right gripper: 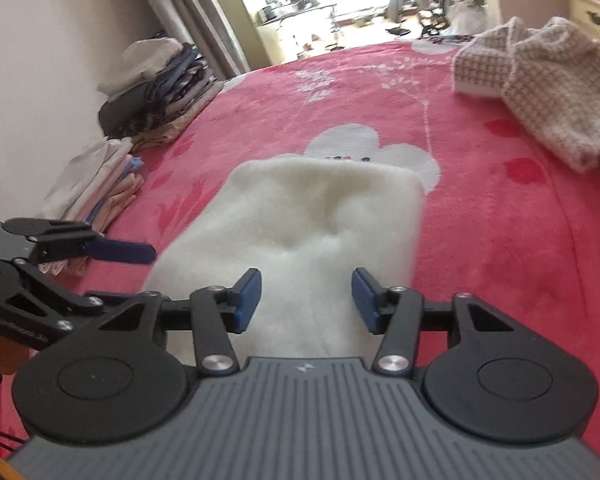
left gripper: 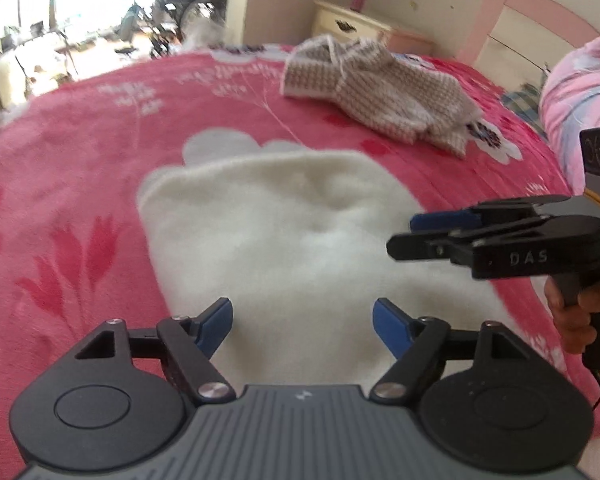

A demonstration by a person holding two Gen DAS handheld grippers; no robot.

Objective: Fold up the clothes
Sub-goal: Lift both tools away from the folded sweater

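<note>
A folded white fluffy garment (left gripper: pixel 284 232) (right gripper: pixel 308 220) lies flat on the pink flowered bedspread (left gripper: pixel 80 152) (right gripper: pixel 500 220). My left gripper (left gripper: pixel 304 320) hovers over its near end, open, with nothing between the blue pads. My right gripper (right gripper: pixel 306 296) is open too, above the same garment with its pads clear of the fabric. From the left wrist view the right gripper (left gripper: pixel 404 234) comes in from the right at the garment's edge, with a hand (left gripper: pixel 572 312) on its handle. A crumpled beige houndstooth knit (left gripper: pixel 380 88) (right gripper: pixel 540 80) lies further back on the bed.
Two stacks of folded clothes (right gripper: pixel 160 80) (right gripper: pixel 100 188) sit along the bed's left edge by the wall. A pink quilt (left gripper: pixel 580 92), a pink headboard (left gripper: pixel 520 20) and a cream nightstand (left gripper: pixel 360 24) stand at the far right. A doorway opens beyond the bed.
</note>
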